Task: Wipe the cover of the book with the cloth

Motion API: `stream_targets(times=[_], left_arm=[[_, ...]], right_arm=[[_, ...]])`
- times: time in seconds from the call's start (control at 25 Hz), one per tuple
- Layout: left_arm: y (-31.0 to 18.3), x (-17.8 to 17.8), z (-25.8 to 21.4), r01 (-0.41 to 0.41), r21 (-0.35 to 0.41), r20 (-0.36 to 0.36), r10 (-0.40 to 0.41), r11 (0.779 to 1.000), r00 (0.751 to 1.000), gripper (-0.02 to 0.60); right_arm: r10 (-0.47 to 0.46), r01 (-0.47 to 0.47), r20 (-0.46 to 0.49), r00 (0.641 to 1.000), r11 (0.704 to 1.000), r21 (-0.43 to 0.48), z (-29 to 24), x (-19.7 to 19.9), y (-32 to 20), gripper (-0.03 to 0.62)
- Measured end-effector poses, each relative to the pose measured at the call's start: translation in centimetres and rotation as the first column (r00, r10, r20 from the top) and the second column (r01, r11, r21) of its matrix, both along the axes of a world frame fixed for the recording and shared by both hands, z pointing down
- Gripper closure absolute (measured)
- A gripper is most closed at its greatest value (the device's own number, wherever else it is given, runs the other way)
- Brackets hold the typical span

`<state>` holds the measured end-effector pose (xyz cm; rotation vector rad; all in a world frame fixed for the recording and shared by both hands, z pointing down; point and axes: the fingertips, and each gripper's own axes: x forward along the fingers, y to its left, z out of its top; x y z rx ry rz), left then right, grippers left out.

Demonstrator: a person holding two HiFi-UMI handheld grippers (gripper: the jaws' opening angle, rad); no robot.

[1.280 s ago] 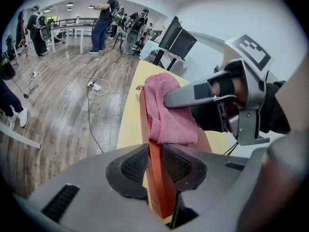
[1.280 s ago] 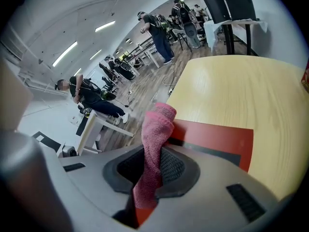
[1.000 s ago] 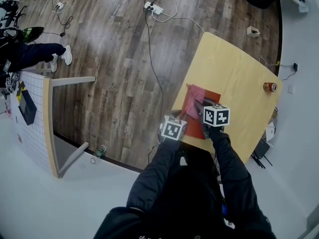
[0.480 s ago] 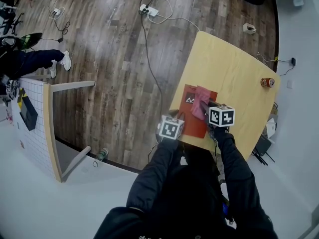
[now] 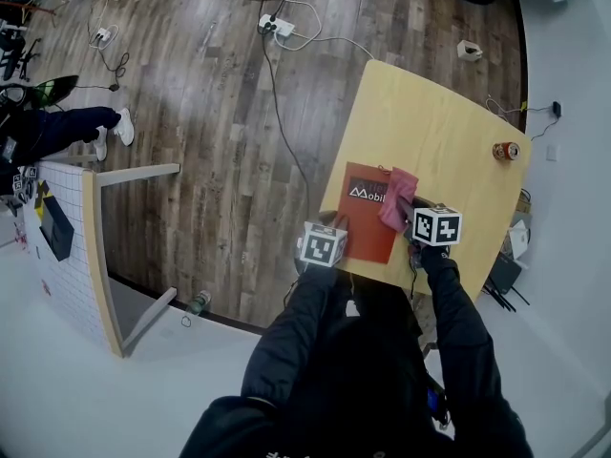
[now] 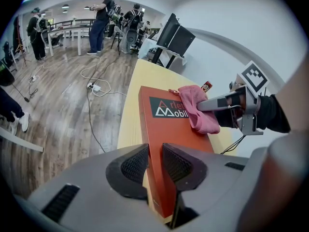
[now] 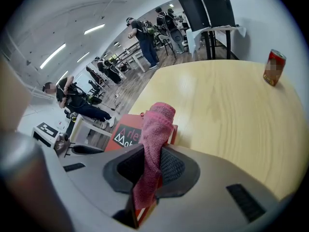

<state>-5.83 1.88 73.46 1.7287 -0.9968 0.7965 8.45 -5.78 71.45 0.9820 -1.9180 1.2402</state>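
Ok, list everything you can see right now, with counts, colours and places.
Table: one, light wood, in front of the person.
Book: one, red cover, at the table's near edge.
Cloth: one, pink, on the book's right part.
Can: one, red, by the table's right edge.
Power strip: one, white, on the floor beyond the table.
People: several, dark clothes, in the background.
Left claw: one, grey, shut on the book's near corner.
Right claw: one, grey, shut on the cloth.
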Motion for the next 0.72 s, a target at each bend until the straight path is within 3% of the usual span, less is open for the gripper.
stream_targets(times=[0.24,0.72], left_arm=[[0.0,-0.3,0.1,-0.005,0.004,0.004,0.005,1.000,1.000,0.469],[0.2,0.2,0.1,-0.013,-0.014,-0.035,0.013,1.000,0.999,0.469]], right_arm=[[-0.016,0.015,0.029,0.999,0.999,0.041,-2.6,-0.4,0.1,0.517],[-0.166,0.164,0.171,0.971,0.986,0.025,-4.4,-8.6,3.5,0.517]])
